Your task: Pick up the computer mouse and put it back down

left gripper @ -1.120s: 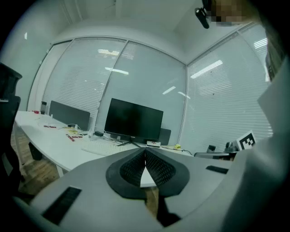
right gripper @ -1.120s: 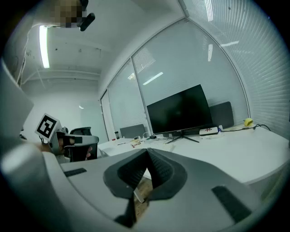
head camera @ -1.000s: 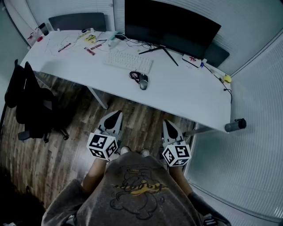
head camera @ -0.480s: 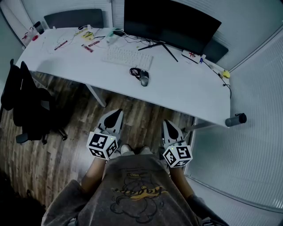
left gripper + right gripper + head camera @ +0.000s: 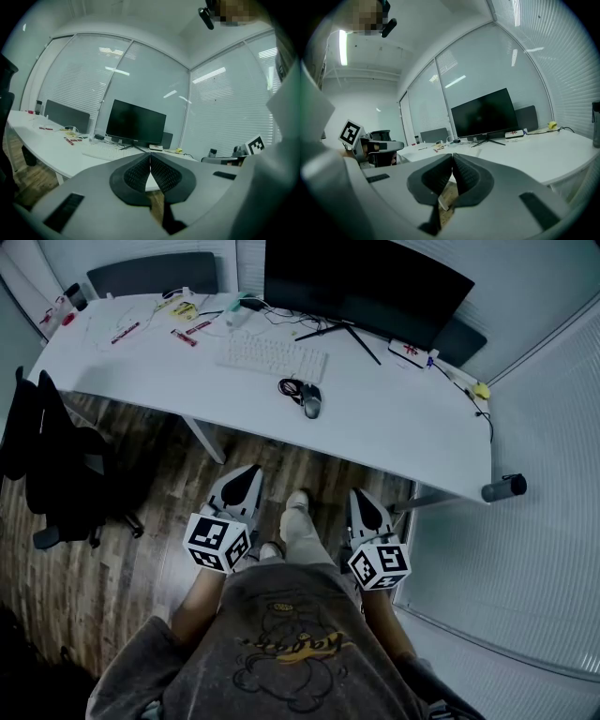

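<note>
White across its whole top, the surface [image 5: 394, 427] is carrying the dark computer mouse [image 5: 310, 401], which is lying near the front edge, just off the right end of the pale keyboard [image 5: 274, 355], with its cable [image 5: 289, 387] coiling against its left side. Behind them a black monitor [image 5: 366, 282] is standing on a thin-legged stand. The person is standing back from the surface on the wood-plank floor [image 5: 131, 559], with one shoe [image 5: 297, 500] showing ahead between the two tools, and is holding both low and well apart from the mouse. The left hand-held gripper [image 5: 249, 472] is pointing toward the surface, its ribbed pads pressing together tip to tip with nothing between them. The right hand-held gripper [image 5: 360, 497] is pointing the same way, its jaws likewise meeting and gripping nothing. A black office chair [image 5: 56, 465] is sitting on the floor by the left end of the surface. A dark cylinder [image 5: 504, 487] is showing just past the surface's right corner, and what is carrying it cannot be made out.
</note>
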A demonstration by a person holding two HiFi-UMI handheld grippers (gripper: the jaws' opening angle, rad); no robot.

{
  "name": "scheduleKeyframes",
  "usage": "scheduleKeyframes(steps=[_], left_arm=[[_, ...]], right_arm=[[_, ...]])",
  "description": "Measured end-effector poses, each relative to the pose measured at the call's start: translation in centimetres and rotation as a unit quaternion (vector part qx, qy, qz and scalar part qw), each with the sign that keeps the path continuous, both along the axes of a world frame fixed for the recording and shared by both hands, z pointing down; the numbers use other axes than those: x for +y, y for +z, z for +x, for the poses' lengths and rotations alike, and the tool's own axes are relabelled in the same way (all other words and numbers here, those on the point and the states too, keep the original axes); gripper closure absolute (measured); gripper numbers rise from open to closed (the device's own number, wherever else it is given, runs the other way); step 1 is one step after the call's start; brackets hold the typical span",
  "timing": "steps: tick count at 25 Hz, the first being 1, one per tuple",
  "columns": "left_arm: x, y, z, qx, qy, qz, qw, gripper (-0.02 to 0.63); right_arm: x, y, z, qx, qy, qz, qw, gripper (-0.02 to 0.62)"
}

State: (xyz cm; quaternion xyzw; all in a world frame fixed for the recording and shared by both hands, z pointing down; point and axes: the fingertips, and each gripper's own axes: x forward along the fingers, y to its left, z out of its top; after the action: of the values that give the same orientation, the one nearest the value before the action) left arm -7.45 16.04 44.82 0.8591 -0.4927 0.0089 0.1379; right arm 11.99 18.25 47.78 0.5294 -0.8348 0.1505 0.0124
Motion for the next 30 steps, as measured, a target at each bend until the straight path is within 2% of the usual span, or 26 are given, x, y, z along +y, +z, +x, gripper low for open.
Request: scheduleKeyframes(steps=[6,14,24,30], left_arm=[[-2.7,0.4,-0.9,0.006,-0.008,-0.005,0.9999,0.586],[-8.5,0.2,-1.9,0.008,-0.020,-0.003,0.9998,0.588],[-18.5,-0.7,-0.1,-0.002,-0.005,0.003,1.0000,0.588],[-22.7,0.0,0.2,-0.002,-0.017,-0.007,0.9998,0.588]], right_arm=[[-2.9,0.6,-1.2,-0.003,-0.010,-0.005,1.000,0.592],[-9.3,0.9,-2.3,0.001,-0.023,-0.006,1.000,0.592],[-20.0,0.4,-1.6,0.000,-0.038,-0.005,0.999,0.591],[-24.3,0.6,-2.0,-0.001,-0.058,-0.012,0.998,0.591]])
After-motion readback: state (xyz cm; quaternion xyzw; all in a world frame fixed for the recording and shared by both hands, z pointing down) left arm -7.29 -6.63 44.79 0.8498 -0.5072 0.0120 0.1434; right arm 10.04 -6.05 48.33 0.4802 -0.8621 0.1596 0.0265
